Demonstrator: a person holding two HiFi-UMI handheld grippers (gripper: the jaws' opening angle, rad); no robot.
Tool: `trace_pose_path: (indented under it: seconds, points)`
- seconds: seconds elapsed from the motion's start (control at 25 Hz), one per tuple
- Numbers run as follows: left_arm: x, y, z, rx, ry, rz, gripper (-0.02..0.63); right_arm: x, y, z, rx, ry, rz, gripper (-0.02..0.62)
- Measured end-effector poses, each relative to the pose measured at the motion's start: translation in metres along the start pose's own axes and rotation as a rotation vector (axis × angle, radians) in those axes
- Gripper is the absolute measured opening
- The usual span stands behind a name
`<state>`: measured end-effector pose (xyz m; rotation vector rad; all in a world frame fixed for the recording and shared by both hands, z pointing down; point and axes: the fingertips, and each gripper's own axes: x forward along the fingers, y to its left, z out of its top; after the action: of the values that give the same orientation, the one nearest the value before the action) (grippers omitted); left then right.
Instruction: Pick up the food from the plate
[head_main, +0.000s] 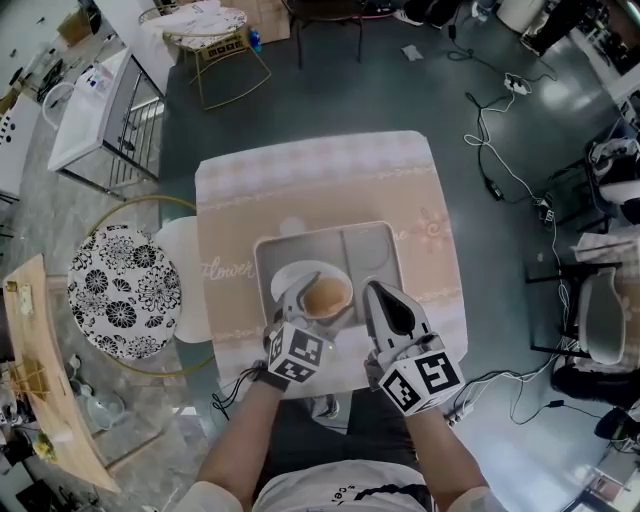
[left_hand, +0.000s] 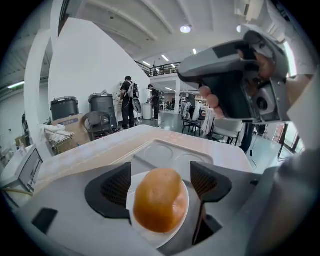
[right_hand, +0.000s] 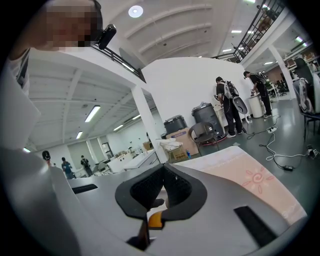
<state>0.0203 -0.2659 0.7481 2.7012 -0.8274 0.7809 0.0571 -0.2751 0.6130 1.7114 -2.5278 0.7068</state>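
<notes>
A golden-brown bun (head_main: 327, 295) (left_hand: 160, 200) lies on a small white plate (head_main: 290, 275) (left_hand: 185, 212) in the near left part of a grey compartment tray (head_main: 375, 240). My left gripper (head_main: 318, 300) (left_hand: 158, 186) is open, its dark pads (left_hand: 116, 189) standing on either side of the bun without pressing on it. My right gripper (head_main: 378, 292) (right_hand: 162, 186) is shut with nothing in it, just right of the plate over the tray. It also shows in the left gripper view, where the right gripper (left_hand: 235, 80) hangs at the upper right with a hand on it. An orange sliver of the bun (right_hand: 156, 219) shows below its closed jaws.
The tray sits on a square table with a pink patterned cloth (head_main: 330, 170) (right_hand: 245, 172). A round black-and-white floral stool (head_main: 122, 290) stands at the left and a wire-frame stool (head_main: 215, 40) behind. Cables (head_main: 500, 150) lie on the floor at the right. People stand far off.
</notes>
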Motion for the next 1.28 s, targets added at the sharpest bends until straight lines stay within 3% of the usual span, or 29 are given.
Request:
trace_pose_path:
  seconds: [0.24, 0.36, 0.64, 0.88, 1.28]
  points:
    - [0.012, -0.002, -0.016, 0.039, 0.053, -0.007, 0.353, 0.002, -0.003, -0.005, -0.004, 0.006, -0.001, 0.014]
    - [0.015, 0.003, -0.022, 0.046, 0.076, 0.029, 0.351, 0.002, -0.004, -0.004, -0.007, 0.005, 0.0, 0.014]
    - [0.013, 0.006, -0.019, 0.02, 0.059, 0.046, 0.344, -0.002, -0.01, -0.003, -0.004, 0.012, -0.008, 0.014]
    - [-0.006, 0.007, 0.004, -0.004, 0.052, 0.059, 0.344, -0.006, -0.004, 0.008, 0.004, 0.027, -0.004, 0.014]
    - [-0.069, 0.002, 0.073, -0.016, 0.032, 0.083, 0.344, -0.026, 0.031, 0.055, 0.009, 0.033, 0.042, 0.014]
